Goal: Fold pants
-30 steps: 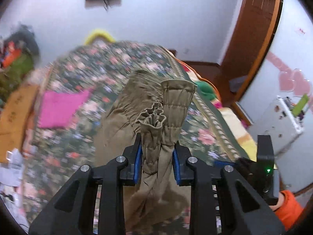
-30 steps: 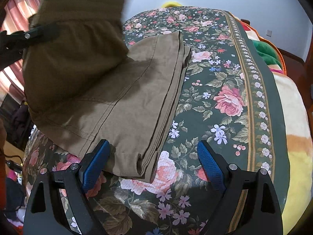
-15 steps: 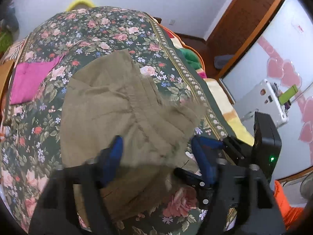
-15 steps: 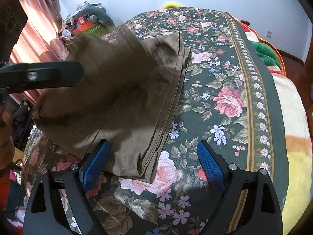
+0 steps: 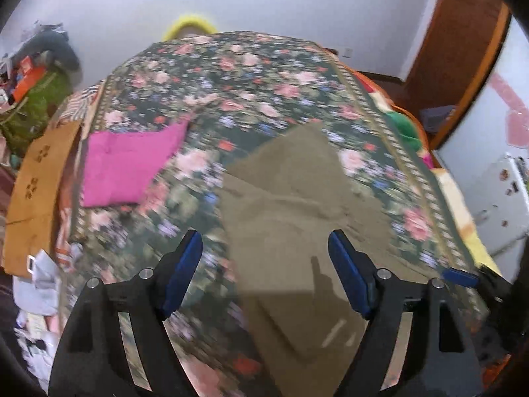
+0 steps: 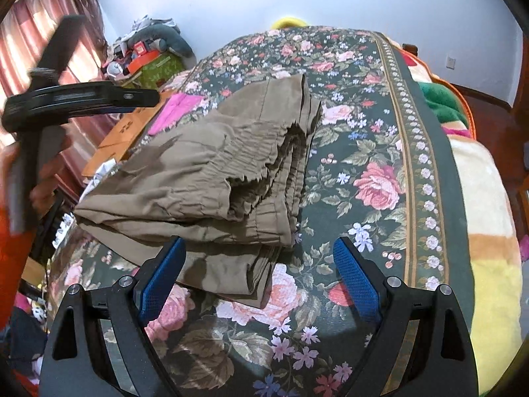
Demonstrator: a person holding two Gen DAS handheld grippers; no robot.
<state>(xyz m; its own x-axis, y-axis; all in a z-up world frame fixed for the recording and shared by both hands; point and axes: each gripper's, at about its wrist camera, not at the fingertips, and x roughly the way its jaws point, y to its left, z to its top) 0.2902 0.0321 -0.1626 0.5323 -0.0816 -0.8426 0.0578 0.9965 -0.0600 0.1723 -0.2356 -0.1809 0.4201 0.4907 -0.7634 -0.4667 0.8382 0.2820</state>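
The olive-brown pants [image 6: 211, 178] lie folded in a stack on the floral bedspread [image 6: 373, 125], elastic waistband on top facing right. They also show in the left wrist view [image 5: 297, 218], blurred. My left gripper [image 5: 264, 278] is open and empty above the pants; it also shows at the left of the right wrist view [image 6: 82, 99], held in a hand. My right gripper [image 6: 261, 278] is open and empty, just in front of the near edge of the stack.
A pink cloth [image 5: 129, 162] lies on the bed's left side. An orange cardboard piece [image 5: 33, 185] and clutter sit left of the bed. Coloured blankets [image 6: 489, 218] edge the bed's right side. A wooden door [image 5: 459, 43] stands at the back right.
My left gripper let go of the waistband, which dropped onto the lower part of the pants. The left gripper opened and pulled back above the stack. The right gripper stayed still.
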